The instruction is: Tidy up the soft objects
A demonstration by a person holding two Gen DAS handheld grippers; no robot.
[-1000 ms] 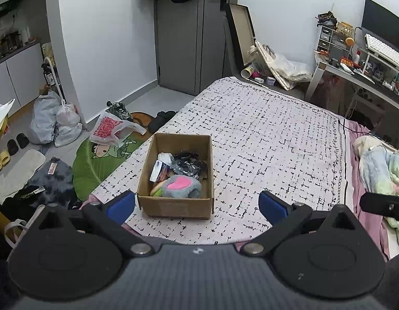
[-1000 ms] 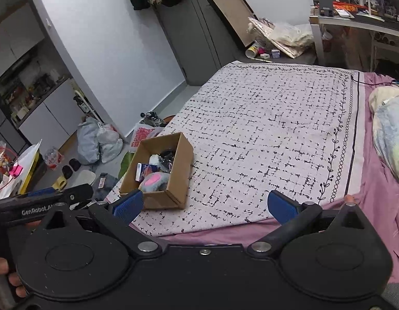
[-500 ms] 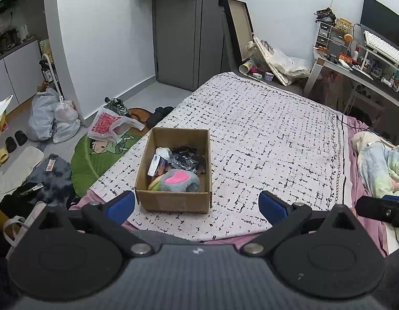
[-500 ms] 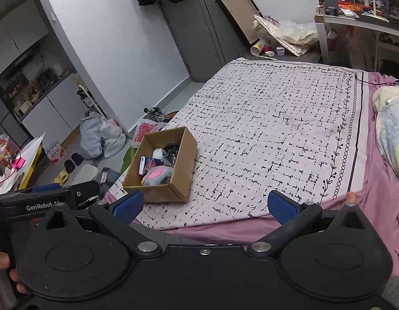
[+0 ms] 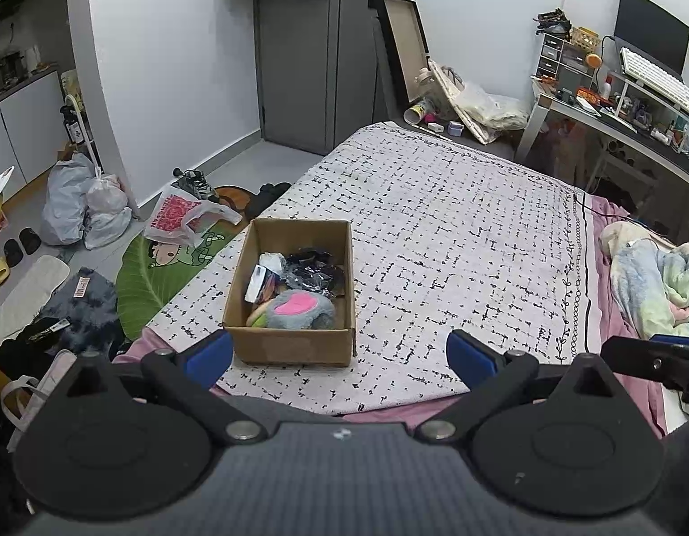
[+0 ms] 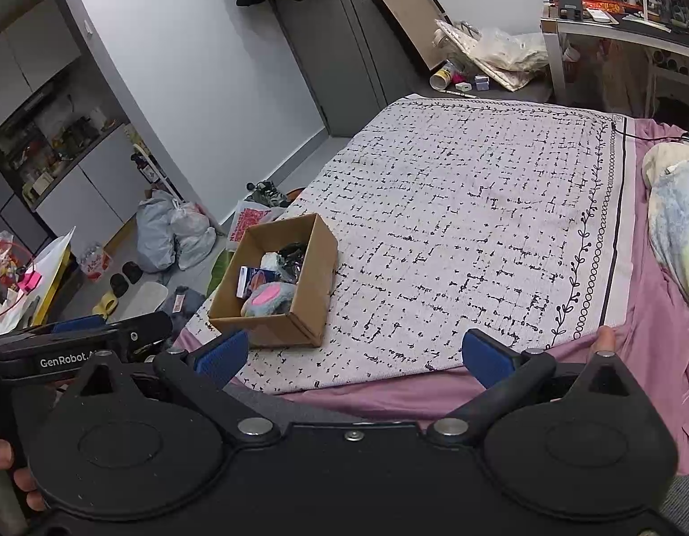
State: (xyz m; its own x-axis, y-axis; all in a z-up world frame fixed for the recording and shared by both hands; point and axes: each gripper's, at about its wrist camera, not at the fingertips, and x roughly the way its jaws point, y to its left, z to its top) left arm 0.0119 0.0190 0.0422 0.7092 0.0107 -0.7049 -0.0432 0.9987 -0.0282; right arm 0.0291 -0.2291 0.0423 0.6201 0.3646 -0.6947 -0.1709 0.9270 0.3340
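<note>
A brown cardboard box [image 5: 295, 344] [image 6: 315, 286] stands near the front left corner of the patterned bedspread [image 5: 456, 245] [image 6: 478, 205]. Inside lie a grey plush with a pink patch [image 5: 299, 308] [image 6: 266, 299], a black crinkled bag [image 5: 315, 270] and small packets. My left gripper [image 5: 340, 355] is open, held back from the bed just short of the box, nothing between its blue pads. My right gripper [image 6: 355, 355] is open and empty too, to the right of the box. A pastel blanket [image 5: 657, 281] [image 6: 674, 223] is bunched at the bed's right.
The floor left of the bed holds plastic bags [image 5: 85, 205], a green leaf mat [image 5: 156, 277], slippers and clothes. A grey door [image 5: 313, 53] is behind, a cluttered desk [image 5: 634, 107] with monitor at the back right. The left gripper's body [image 6: 76, 348] shows at the right view's left edge.
Both grippers have drawn back and slightly up from the bed, so the box and bedspread look smaller and farther. Both stayed open and empty.
</note>
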